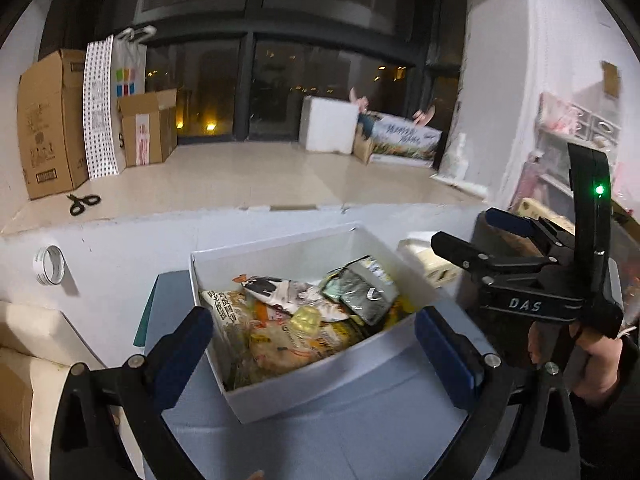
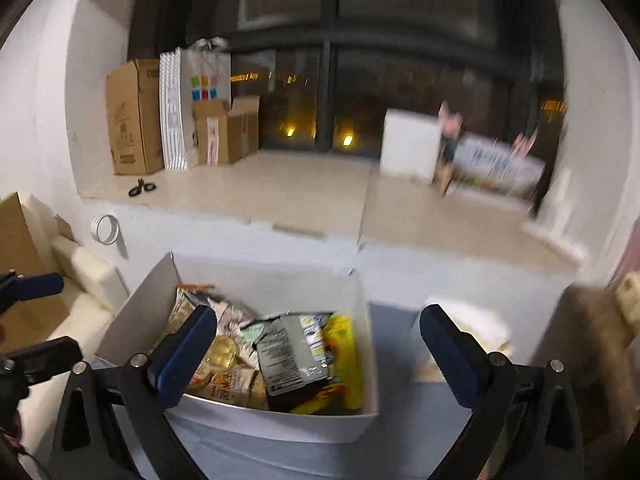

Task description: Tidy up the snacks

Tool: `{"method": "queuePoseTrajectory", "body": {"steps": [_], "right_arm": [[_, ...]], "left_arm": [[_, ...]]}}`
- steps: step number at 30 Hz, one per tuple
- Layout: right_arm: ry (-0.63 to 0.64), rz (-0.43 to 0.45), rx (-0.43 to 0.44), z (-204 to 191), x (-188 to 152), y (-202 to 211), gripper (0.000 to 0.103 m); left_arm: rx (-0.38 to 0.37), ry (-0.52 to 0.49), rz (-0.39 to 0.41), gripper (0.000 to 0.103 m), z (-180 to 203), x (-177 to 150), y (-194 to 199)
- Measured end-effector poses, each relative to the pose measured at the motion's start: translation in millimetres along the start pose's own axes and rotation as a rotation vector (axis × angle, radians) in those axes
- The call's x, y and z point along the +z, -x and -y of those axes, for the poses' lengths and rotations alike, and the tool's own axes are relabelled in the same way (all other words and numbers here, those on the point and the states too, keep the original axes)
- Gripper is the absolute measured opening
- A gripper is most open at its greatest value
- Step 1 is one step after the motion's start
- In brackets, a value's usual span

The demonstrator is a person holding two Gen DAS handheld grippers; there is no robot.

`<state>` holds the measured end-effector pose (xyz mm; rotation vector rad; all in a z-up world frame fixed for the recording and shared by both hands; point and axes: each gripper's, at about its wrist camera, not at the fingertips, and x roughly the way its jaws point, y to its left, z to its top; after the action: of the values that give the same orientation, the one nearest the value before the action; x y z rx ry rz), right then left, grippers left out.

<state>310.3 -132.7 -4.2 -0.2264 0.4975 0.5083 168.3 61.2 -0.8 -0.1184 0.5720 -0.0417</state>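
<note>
The white box of snacks is seen on a pale blue-grey tabletop, directly ahead of both grippers at twelve o'clock and a little below them. The left gripper is held wide, its blue pads straddling the box's near corner without touching it; nothing is between them. The right gripper is likewise spread wide and empty, its left pad overlapping the box's near-left edge in view. From the left wrist the box's long axis is judged to run from seven towards one o'clock; from the right wrist it runs nearly straight ahead. Neither hand can be judged clearly nearer.

The box is thin, stiff white card, open-topped and straight-walled. Crinkled foil and plastic packets are piled loosely inside: a grey-silver pouch, a yellow packet, and an orange-printed bag. A small clear yellowish cup lies among them.
</note>
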Motion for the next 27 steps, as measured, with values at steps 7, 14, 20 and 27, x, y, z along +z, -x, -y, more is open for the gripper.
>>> {"method": "queuePoseTrajectory", "body": {"steps": [7, 14, 20, 27], "right_arm": [[-0.001, 0.054, 0.017, -17, -14, 80, 0.103], [-0.004, 0.061, 0.116, -35, -53, 149, 0.103], [-0.062, 0.007, 0.126, -43, -96, 172, 0.103], [-0.048, -0.008, 0.144, -48, -102, 179, 0.103]], "left_arm": [[0.033, -0.03, 0.022, 0.103, 19, -24, 68], [0.043, 0.027, 0.047, 0.103, 29, -57, 117], [0.092, 0.001, 0.031, 0.103, 47, -84, 126], [0.097, -0.029, 0.05, 0.103, 59, -89, 127]]}}
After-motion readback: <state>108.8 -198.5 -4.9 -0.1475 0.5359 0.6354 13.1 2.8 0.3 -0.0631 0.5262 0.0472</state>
